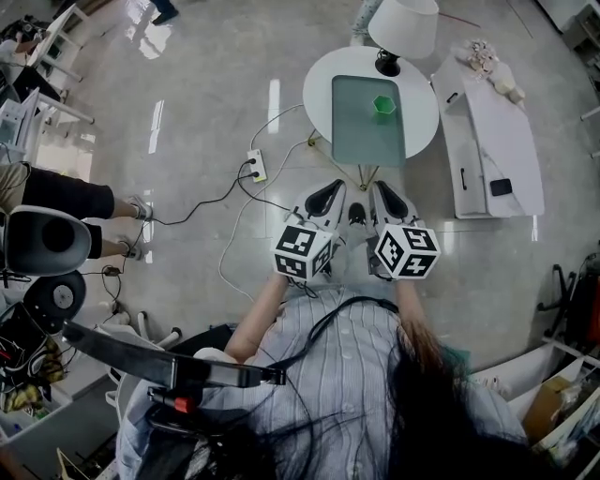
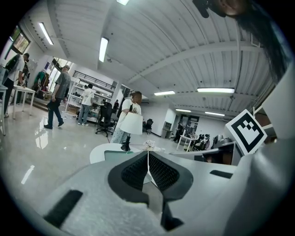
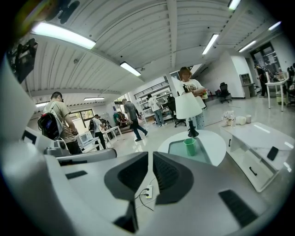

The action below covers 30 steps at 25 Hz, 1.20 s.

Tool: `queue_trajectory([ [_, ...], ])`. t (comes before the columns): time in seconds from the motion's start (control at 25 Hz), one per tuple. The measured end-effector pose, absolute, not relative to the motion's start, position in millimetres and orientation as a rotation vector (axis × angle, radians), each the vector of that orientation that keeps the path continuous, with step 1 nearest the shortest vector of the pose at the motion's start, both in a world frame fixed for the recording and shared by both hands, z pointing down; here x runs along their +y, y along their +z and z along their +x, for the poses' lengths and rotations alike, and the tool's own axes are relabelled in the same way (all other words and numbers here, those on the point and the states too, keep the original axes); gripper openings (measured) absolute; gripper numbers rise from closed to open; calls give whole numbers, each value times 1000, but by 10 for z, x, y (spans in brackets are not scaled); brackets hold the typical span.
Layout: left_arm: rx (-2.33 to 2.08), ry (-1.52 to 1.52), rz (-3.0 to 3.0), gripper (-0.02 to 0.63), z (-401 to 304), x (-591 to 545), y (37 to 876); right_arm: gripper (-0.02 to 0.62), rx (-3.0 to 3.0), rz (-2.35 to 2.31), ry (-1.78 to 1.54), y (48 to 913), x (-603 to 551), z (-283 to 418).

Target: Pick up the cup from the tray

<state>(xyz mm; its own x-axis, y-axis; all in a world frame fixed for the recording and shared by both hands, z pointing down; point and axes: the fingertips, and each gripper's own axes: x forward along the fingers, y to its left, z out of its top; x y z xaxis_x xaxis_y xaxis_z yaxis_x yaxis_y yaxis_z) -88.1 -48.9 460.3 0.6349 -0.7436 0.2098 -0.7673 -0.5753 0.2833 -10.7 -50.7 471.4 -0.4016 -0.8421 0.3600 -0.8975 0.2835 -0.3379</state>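
Your left gripper (image 1: 326,199) and right gripper (image 1: 388,201) both have their jaws together on nothing, above the glossy floor (image 1: 206,84). At your 12 o'clock a round white table (image 1: 321,86) bears the tray (image 1: 361,141), with the green cup (image 1: 383,104) upright toward its 1 o'clock corner, near the lamp (image 1: 403,28). A low white cabinet (image 1: 497,141) stands at the table's 3 o'clock and a power strip (image 1: 256,166) lies at its 8 o'clock.

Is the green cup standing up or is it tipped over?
Standing up. The green cup sits upright on the tray with its open mouth facing up. From the side, in the right gripper view, it also stands straight.
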Motion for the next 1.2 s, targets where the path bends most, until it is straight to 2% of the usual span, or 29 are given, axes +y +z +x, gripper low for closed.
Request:
queue_trajectory([
  [0.32, -1237, 122, 2475, 15, -807, -887, 4696, 49, -2417, 1642, 804, 4844, -891, 48],
  [0.88, -1243, 181, 2428, 15, -231, -1911, 4864, 49, -2382, 1598, 873, 5086, -1935, 674],
  [1.2, -1295, 210, 2394, 15, -47, -2403, 4945, 51, -2408, 1454, 849, 5287, -2412, 798],
])
